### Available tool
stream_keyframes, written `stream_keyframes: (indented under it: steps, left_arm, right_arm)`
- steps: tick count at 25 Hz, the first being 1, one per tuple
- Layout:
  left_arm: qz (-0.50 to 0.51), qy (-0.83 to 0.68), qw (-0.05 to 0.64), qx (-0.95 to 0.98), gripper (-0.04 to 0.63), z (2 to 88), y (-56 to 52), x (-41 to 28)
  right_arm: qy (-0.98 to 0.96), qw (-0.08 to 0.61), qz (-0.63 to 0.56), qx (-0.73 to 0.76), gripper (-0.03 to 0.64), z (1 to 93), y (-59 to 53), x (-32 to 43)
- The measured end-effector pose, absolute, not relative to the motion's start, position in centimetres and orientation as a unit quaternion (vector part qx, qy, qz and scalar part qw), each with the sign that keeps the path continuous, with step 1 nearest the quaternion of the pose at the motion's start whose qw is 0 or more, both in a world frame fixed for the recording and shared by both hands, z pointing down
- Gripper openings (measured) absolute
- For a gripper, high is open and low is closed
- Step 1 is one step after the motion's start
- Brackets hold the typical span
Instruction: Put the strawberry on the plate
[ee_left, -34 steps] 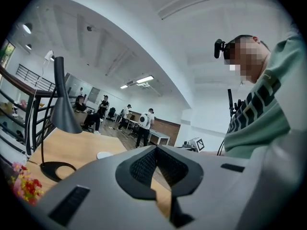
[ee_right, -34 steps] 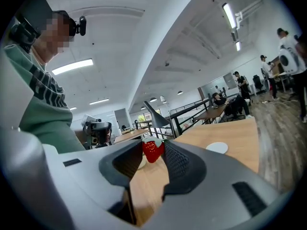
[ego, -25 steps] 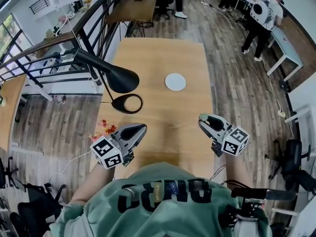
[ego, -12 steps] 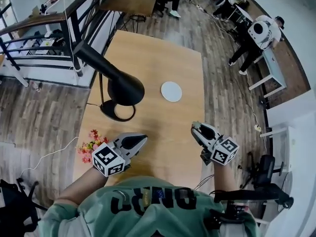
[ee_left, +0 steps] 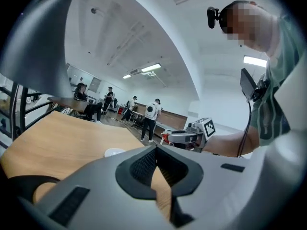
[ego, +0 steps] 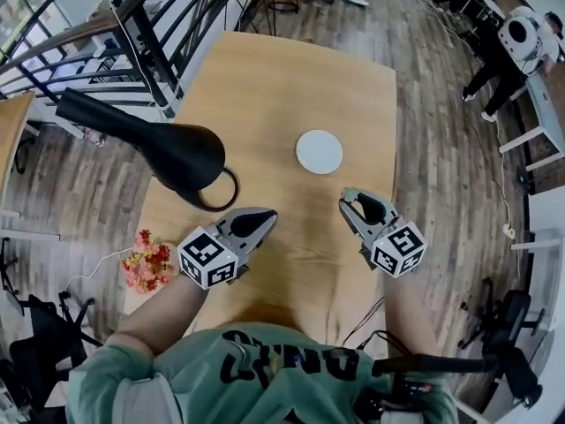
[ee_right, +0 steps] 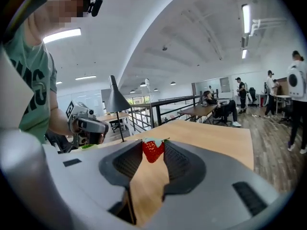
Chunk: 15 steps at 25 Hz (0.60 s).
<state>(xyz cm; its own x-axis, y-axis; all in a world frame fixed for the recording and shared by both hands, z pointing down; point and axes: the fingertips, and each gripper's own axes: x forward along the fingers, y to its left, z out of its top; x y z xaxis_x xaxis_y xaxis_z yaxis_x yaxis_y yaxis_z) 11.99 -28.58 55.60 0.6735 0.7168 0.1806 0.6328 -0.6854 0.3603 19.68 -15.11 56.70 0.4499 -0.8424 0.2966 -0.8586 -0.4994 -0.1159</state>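
A red strawberry [ee_right: 153,150] with green leaves is pinched at the tips of my right gripper [ee_right: 153,147], which is shut on it. In the head view the right gripper [ego: 347,200] hovers over the wooden table [ego: 265,87], a short way on the near side of the small white plate [ego: 319,151]; the strawberry's leaves [ego: 349,193] show at its tip. My left gripper [ego: 267,215] is to the left, level with the right one, its jaws meeting at the tips with nothing between them [ee_left: 156,148]. The plate [ee_left: 114,152] lies bare.
A black desk lamp [ego: 172,153] leans over the table's left side, its ring base [ego: 231,194] just beyond the left gripper. A bunch of red flowers [ego: 148,263] lies at the near left edge. People stand and sit far off [ego: 516,42].
Both grippers have come down toward the table top and a little nearer the plate. The right one has kept the strawberry; the left has stayed shut.
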Motion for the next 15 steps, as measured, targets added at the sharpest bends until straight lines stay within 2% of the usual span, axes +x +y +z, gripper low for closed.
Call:
stream_keyframes:
  steps: [9, 15]
  left_arm:
    - [0.179, 0.387, 0.134, 0.895, 0.005, 61.0, -23.9, 19.3]
    - [0.183, 0.360, 0.166, 0.900, 0.005, 64.5, -24.3, 23.4]
  right_arm:
    - [-0.482, 0.038, 0.164, 0.860, 0.141, 61.9, -13.6, 26.6]
    - [-0.479, 0.060, 0.180, 0.857, 0.141, 65.9, -14.8, 30.8]
